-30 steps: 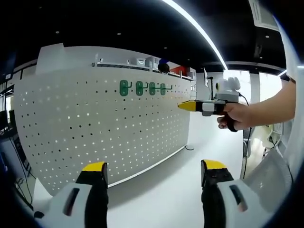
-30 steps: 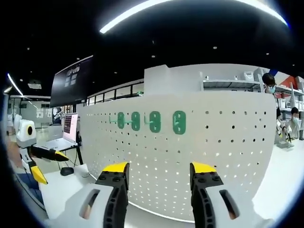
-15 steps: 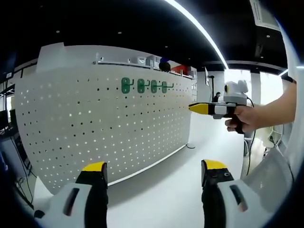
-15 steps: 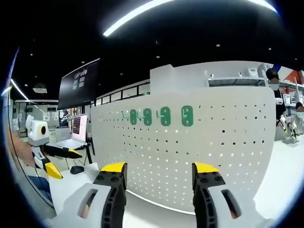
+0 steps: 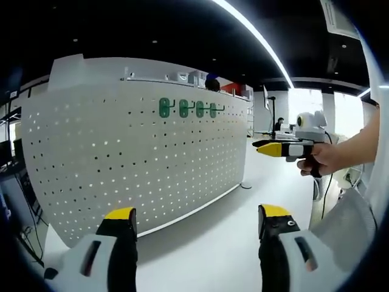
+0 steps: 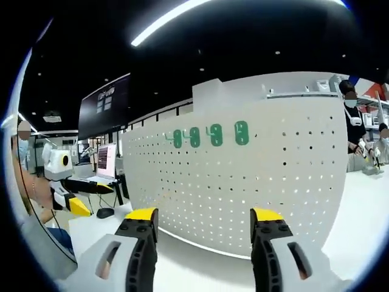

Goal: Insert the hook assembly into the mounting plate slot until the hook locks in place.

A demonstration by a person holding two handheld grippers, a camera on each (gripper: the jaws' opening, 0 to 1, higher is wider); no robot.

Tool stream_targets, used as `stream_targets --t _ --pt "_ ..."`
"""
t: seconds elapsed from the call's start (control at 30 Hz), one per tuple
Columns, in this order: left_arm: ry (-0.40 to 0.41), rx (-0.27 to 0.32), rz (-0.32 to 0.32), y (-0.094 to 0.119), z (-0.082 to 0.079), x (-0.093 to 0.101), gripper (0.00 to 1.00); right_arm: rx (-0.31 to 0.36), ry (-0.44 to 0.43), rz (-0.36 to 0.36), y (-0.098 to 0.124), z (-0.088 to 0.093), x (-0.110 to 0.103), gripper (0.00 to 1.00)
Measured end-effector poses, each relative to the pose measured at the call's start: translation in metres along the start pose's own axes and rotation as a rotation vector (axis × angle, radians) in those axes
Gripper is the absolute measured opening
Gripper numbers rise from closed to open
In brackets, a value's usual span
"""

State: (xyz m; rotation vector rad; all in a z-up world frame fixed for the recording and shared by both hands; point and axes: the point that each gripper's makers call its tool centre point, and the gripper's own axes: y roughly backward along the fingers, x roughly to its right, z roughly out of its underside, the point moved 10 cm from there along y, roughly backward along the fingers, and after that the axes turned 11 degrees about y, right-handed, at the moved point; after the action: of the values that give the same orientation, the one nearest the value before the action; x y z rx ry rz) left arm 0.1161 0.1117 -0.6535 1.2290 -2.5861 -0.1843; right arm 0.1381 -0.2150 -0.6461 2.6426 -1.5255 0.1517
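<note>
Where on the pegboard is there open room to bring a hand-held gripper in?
The white pegboard is bare below and to the left of the row of four green hooks; its holes there stand unfilled. The white tabletop along the board's base is open too. The crowded spot is the hook row near the top edge. Both hand-held grippers hang open and empty.

The pegboard (image 5: 134,158) looks like matt white sheet, smooth and evenly perforated. The four hooks (image 5: 185,109) at its 12 o'clock edge look like glossy green plastic. The counter (image 5: 200,249) is smooth, slightly sheeny white.
</note>
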Motion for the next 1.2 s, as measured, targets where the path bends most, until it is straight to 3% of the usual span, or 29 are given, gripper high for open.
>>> stream_targets --t 0.73,1.2 --pt "-0.011 -0.022 -0.012 0.017 0.017 -0.007 0.92 -0.039 -0.022 0.014 0.032 0.021 -0.008 0.62" --pt "-0.020 -0.024 -0.036 0.035 0.040 -0.011 1.00 -0.053 -0.051 0.017 0.052 0.033 -0.018 0.65"
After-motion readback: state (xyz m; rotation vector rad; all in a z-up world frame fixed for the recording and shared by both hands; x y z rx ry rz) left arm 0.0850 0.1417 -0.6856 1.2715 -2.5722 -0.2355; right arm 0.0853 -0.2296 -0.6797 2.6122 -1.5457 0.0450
